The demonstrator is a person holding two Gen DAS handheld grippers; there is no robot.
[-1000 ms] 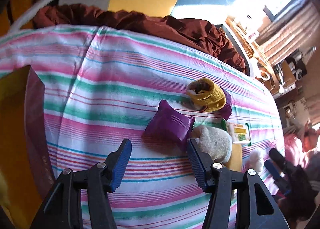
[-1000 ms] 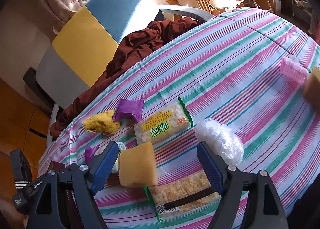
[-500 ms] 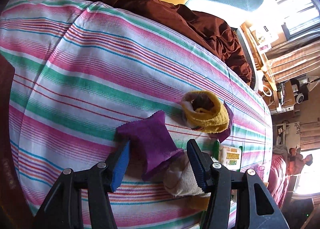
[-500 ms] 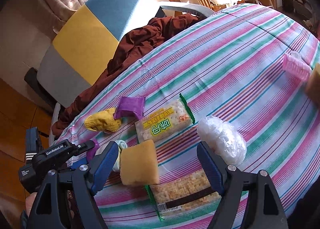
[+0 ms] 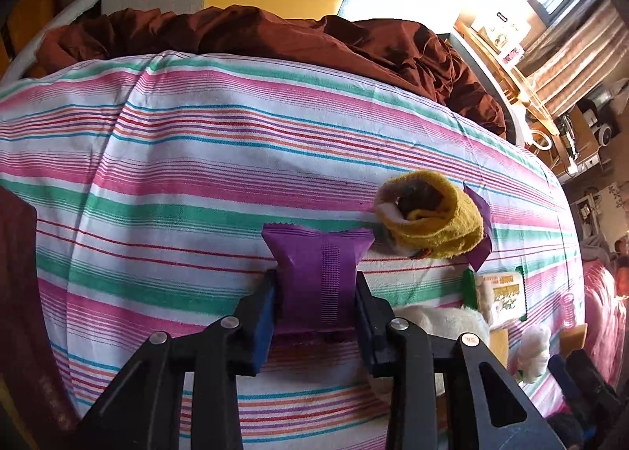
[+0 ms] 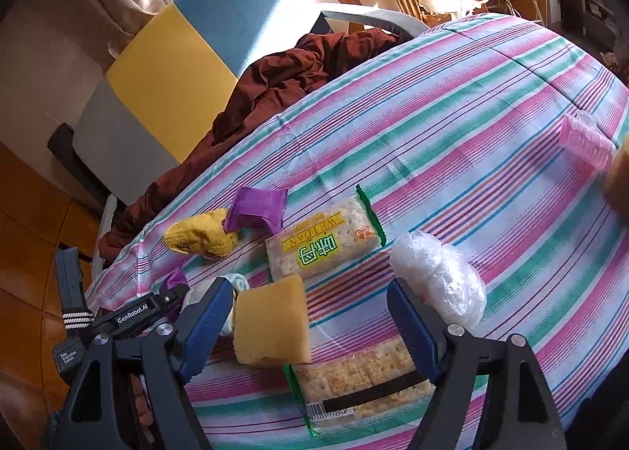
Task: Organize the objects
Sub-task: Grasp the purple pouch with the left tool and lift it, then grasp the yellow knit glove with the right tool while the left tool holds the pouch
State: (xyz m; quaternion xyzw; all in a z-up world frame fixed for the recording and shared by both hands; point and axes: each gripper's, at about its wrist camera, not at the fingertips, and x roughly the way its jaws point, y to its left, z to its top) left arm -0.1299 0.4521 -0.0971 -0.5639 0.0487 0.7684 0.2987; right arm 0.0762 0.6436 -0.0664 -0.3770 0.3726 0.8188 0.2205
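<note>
My left gripper (image 5: 314,292) is shut on a purple snack packet (image 5: 320,277), squeezed between its blue pads, just over the striped tablecloth (image 5: 177,174). A yellow rolled sock (image 5: 432,218) lies just right of it, with a second purple packet (image 6: 257,208) behind; the sock also shows in the right wrist view (image 6: 202,233). My right gripper (image 6: 310,316) is open and empty above a yellow sponge (image 6: 271,322) and a cracker pack (image 6: 361,379). The left gripper's body shows at the right wrist view's lower left (image 6: 129,316).
A Weidan cracker pack (image 6: 322,241), a clear plastic bundle (image 6: 440,281), a white sock (image 5: 452,326) and a pink roller (image 6: 585,143) lie on the cloth. A maroon cloth (image 5: 275,33) is draped over the chair (image 6: 188,56) behind the table. A dark red box (image 5: 23,292) stands at left.
My left gripper moved in over the purple packet and closed on it. My right gripper stayed open and nearly still.
</note>
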